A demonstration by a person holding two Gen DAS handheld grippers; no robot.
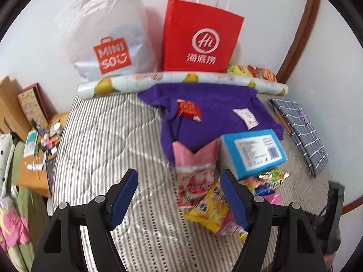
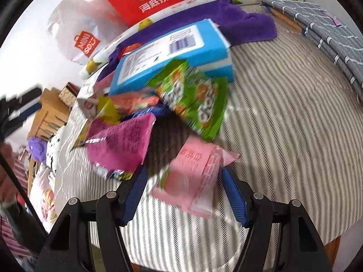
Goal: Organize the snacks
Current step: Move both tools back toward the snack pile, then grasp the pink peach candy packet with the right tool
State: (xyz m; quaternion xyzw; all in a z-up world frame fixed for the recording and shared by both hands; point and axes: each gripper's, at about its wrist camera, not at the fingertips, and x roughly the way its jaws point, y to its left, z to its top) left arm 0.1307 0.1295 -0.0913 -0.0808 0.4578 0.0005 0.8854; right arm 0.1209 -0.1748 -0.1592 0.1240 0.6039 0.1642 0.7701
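A heap of snack packets lies on a striped mattress [image 1: 102,140]. In the left wrist view a pink packet [image 1: 195,170] stands upright beside a blue box [image 1: 254,151], with a yellow packet [image 1: 208,210] in front. My left gripper [image 1: 179,197] is open, just short of these, holding nothing. In the right wrist view a pale pink packet [image 2: 195,176] lies between the open fingers of my right gripper [image 2: 181,192]. Behind it are a magenta packet [image 2: 120,140], a green packet [image 2: 197,99] and the blue box [image 2: 168,52].
A red paper bag [image 1: 199,38] and a white Miniso plastic bag [image 1: 109,36] stand against the wall behind a rolled mat [image 1: 181,79]. A purple towel [image 1: 215,111] holds two small packets. A grey checked cloth [image 1: 301,131] lies right. A cluttered wooden table [image 1: 38,158] stands left.
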